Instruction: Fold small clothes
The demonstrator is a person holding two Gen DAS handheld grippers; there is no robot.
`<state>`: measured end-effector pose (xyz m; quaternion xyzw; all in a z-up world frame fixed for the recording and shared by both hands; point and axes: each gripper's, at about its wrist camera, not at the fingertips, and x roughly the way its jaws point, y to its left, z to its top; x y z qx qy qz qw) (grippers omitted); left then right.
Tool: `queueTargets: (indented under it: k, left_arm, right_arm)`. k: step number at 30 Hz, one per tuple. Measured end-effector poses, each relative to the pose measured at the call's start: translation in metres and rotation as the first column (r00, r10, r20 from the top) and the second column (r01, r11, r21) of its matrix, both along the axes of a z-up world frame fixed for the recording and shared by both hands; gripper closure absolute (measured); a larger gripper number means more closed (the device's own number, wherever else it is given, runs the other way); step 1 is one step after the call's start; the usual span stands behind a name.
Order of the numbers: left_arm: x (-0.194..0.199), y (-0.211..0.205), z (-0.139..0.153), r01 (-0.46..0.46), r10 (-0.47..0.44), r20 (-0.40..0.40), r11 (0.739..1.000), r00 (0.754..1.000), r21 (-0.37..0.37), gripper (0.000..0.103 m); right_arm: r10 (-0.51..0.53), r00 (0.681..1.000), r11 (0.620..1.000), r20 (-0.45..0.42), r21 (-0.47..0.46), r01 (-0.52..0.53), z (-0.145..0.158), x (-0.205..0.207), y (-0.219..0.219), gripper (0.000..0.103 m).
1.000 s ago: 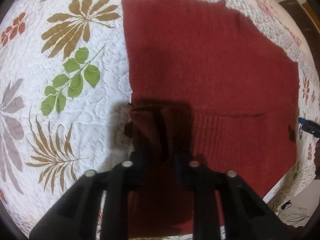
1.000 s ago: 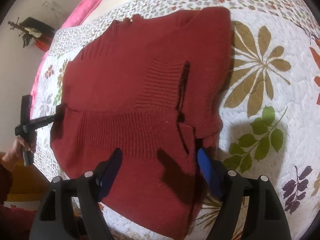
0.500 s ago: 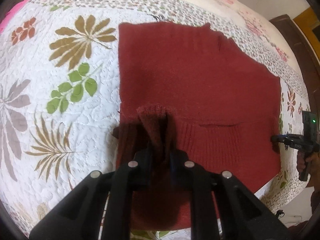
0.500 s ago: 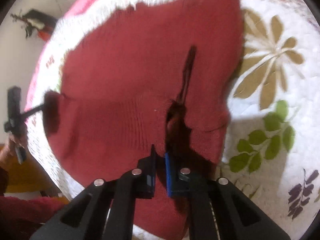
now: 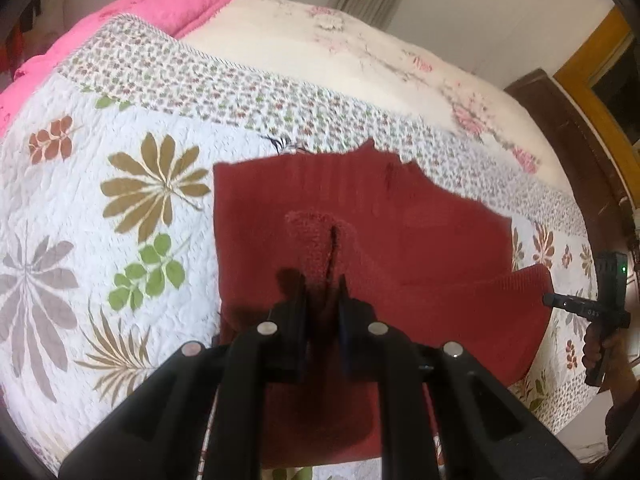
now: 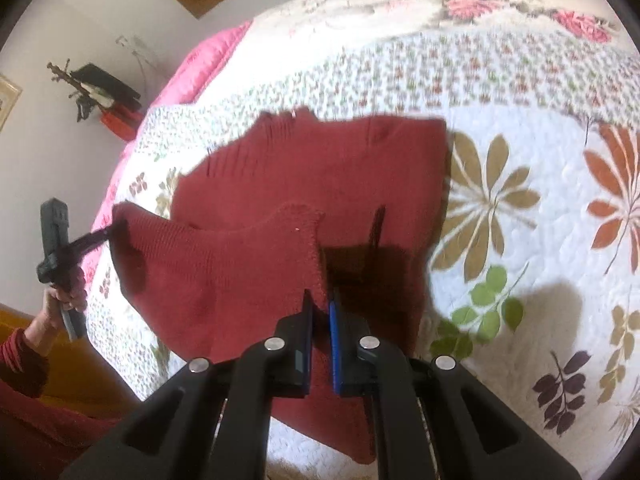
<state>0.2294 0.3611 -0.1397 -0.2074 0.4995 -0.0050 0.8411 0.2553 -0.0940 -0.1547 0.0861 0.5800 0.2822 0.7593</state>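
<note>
A dark red knitted sweater (image 5: 400, 232) lies on a floral quilt (image 5: 120, 240), its ribbed lower edge raised off the bed. My left gripper (image 5: 322, 292) is shut on one corner of that edge, fabric bunched between its fingers. At the right of the same view, the right gripper (image 5: 560, 300) holds the other corner. In the right wrist view the sweater (image 6: 320, 168) hangs as a lifted fold, with my right gripper (image 6: 320, 304) shut on its edge. The left gripper (image 6: 108, 234) pinches the far corner at the left, held by a hand (image 6: 60, 300).
The quilt (image 6: 520, 140) spreads wide beside the sweater. A pink blanket (image 5: 140, 12) and a cream flowered cover (image 5: 360, 52) lie beyond it. Dark wooden furniture (image 5: 580, 152) stands at the right. A small wall shelf (image 6: 104, 88) hangs by the bed. A red sleeve (image 6: 24, 364) shows low left.
The right gripper went from open to shut on the sweater's edge. Both grippers have lifted the ribbed edge off the quilt and carried it up over the sweater's body.
</note>
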Motion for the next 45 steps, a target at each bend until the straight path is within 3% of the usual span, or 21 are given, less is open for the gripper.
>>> queueTargets:
  k: [4,10,13,15,17,20,21,23,24,26,30,31,32,33,34,37,41,45]
  left_arm:
    - [0.017,0.012,0.005,-0.054,0.055,0.043,0.998,0.998,-0.025,0.092]
    - [0.072,0.029,0.002,-0.089,0.086,0.099,0.996,0.991,0.031,0.092]
    - [0.108,0.03,-0.027,-0.084,0.083,0.026,0.994,0.996,0.075,0.09]
    - [0.128,0.026,-0.061,-0.081,0.091,-0.082,0.99,0.993,0.111,0.087]
    - [0.136,0.024,-0.083,-0.088,0.111,-0.152,0.985,0.982,0.15,0.079]
    - [0.134,0.028,-0.087,-0.13,0.147,-0.149,0.984,0.978,0.118,0.065]
    - [0.131,0.029,-0.083,-0.141,0.155,-0.133,0.984,0.979,0.109,0.056]
    - [0.119,0.03,-0.068,-0.157,0.167,-0.085,0.981,0.982,0.111,0.044]
    - [0.11,0.029,-0.06,-0.159,0.168,-0.063,0.98,0.984,0.122,0.04]
    - [0.094,0.028,-0.051,-0.154,0.163,-0.047,0.976,0.986,0.155,0.036]
    - [0.055,0.009,-0.05,-0.098,0.111,-0.072,0.983,0.991,0.157,0.036]
    - [0.047,0.002,-0.054,-0.074,0.089,-0.092,0.984,0.992,0.16,0.036]
    - [0.039,-0.009,-0.062,-0.041,0.062,-0.121,0.984,0.991,0.171,0.036]
    - [0.034,-0.016,-0.069,-0.021,0.048,-0.147,0.983,0.988,0.183,0.036]
    - [0.029,-0.022,-0.079,-0.004,0.041,-0.184,0.981,0.982,0.193,0.036]
    - [0.019,-0.028,-0.098,-0.014,0.058,-0.256,0.986,0.965,0.167,0.04]
    - [0.011,-0.026,-0.094,-0.039,0.08,-0.243,0.984,0.967,0.172,0.039]
    - [0.007,-0.018,-0.108,-0.031,0.089,-0.29,0.979,0.953,0.201,0.039]
  right_arm:
    - [-0.049,0.998,0.998,0.044,0.047,0.047,0.014,0.022,-0.001,0.096]
    - [-0.097,0.99,0.995,0.105,0.036,0.094,0.019,0.082,0.005,0.096]
    - [-0.131,0.989,0.991,0.074,-0.002,0.132,-0.002,0.111,0.008,0.096]
    - [-0.133,0.99,0.984,0.045,-0.113,0.137,-0.029,0.125,0.017,0.096]
    - [-0.149,0.989,0.966,0.013,-0.209,0.149,-0.054,0.13,0.023,0.085]
    - [-0.178,0.984,0.957,-0.014,-0.237,0.169,-0.07,0.124,0.022,0.076]
    - [-0.178,0.984,0.96,-0.011,-0.223,0.171,-0.067,0.118,0.02,0.072]
    - [-0.161,0.987,0.961,0.003,-0.228,0.158,-0.06,0.104,0.018,0.054]
    - [-0.151,0.988,0.956,0.023,-0.251,0.152,-0.056,0.094,0.015,0.051]
    - [-0.132,0.991,0.954,0.036,-0.265,0.137,-0.052,0.074,0.007,0.046]
    - [-0.125,0.989,0.954,-0.072,-0.281,0.101,-0.069,0.029,-0.009,0.045]
    - [-0.121,0.988,0.954,-0.095,-0.285,0.09,-0.075,0.019,-0.01,0.045]
    - [-0.119,0.986,0.954,-0.118,-0.29,0.08,-0.081,0.011,-0.012,0.055]
    - [-0.116,0.981,0.954,-0.152,-0.291,0.068,-0.091,0.004,-0.012,0.068]
    - [-0.115,0.976,0.957,-0.187,-0.285,0.059,-0.099,-0.001,-0.012,0.095]
    - [-0.118,0.974,0.971,-0.193,-0.227,0.073,-0.093,-0.008,-0.013,0.095]
    - [-0.091,0.984,0.983,-0.153,-0.173,0.064,-0.063,-0.013,-0.024,0.096]
    - [-0.076,0.975,0.967,-0.21,-0.253,0.021,-0.078,-0.02,-0.035,0.097]
